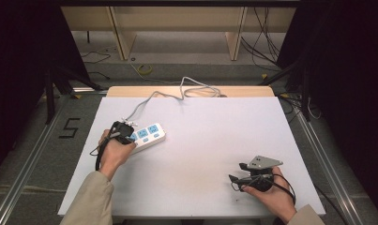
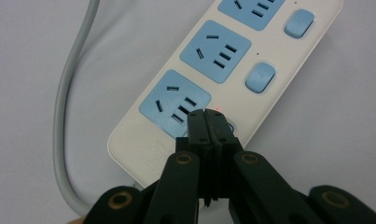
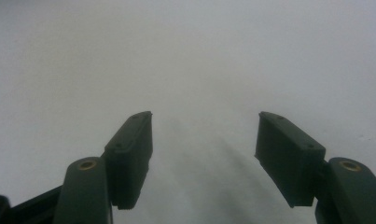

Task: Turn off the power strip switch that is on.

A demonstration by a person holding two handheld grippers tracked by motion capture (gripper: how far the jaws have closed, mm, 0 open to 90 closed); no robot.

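Power strip (image 1: 147, 135), white with blue sockets, lies on left part of white table (image 1: 200, 154) | grey cord (image 1: 149, 101) runs off far edge | left gripper (image 2: 208, 115), jaws pressed together, tips on strip's near-end switch (image 2: 230, 126) beside red indicator light (image 2: 217, 108) | right gripper (image 3: 204, 140), jaws spread, holds nothing, over bare table at near right.
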